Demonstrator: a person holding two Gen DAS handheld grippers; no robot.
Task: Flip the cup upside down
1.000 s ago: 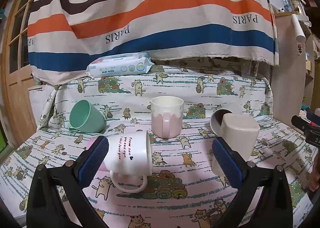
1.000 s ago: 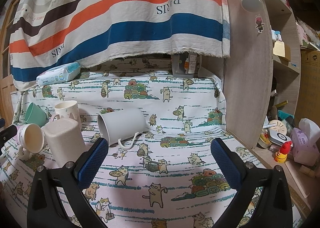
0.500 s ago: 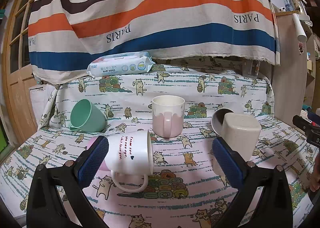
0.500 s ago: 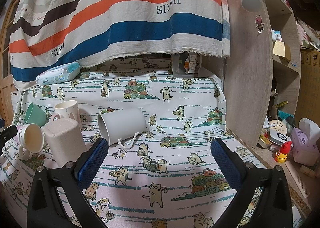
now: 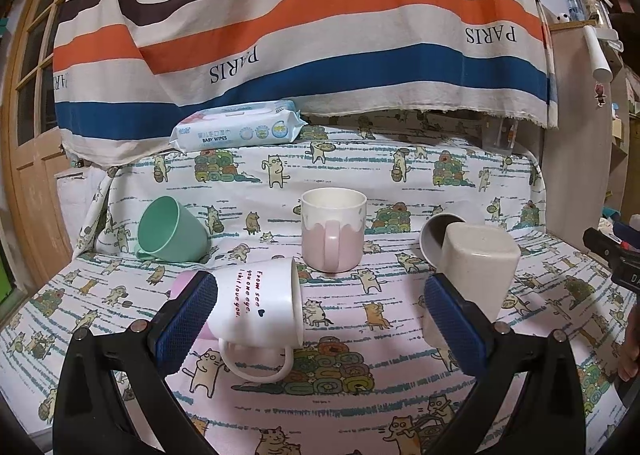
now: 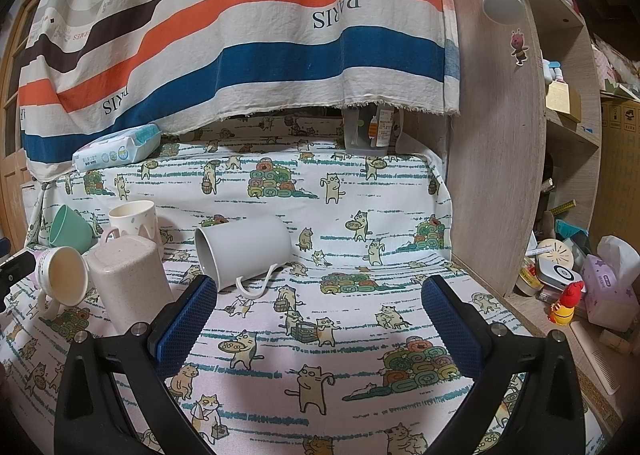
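Left gripper [image 5: 320, 319] hovering, jaws released, framing lettered mug [image 5: 256, 301] lying sideways near cloth's [image 5: 360, 407] front-left edge. Advice: clamp mug body squarely, rotate rim downward. Right gripper [image 6: 318, 319] idling, spread wide, empty.

- A lived-in home room, cluttered and informal.
- A cat-print sheet [image 6: 344, 215] covers the work surface, with a striped cloth [image 5: 304, 23] draped behind.
- A baby wipes pack [image 5: 236, 130] lies at the back.
- Wooden shelving [image 6: 516, 143] holds a tissue pack [image 6: 610, 287], a toy figure [image 6: 566, 303] and a comb [image 6: 596, 359].
- A wooden door [image 5: 28, 123] stands at left.
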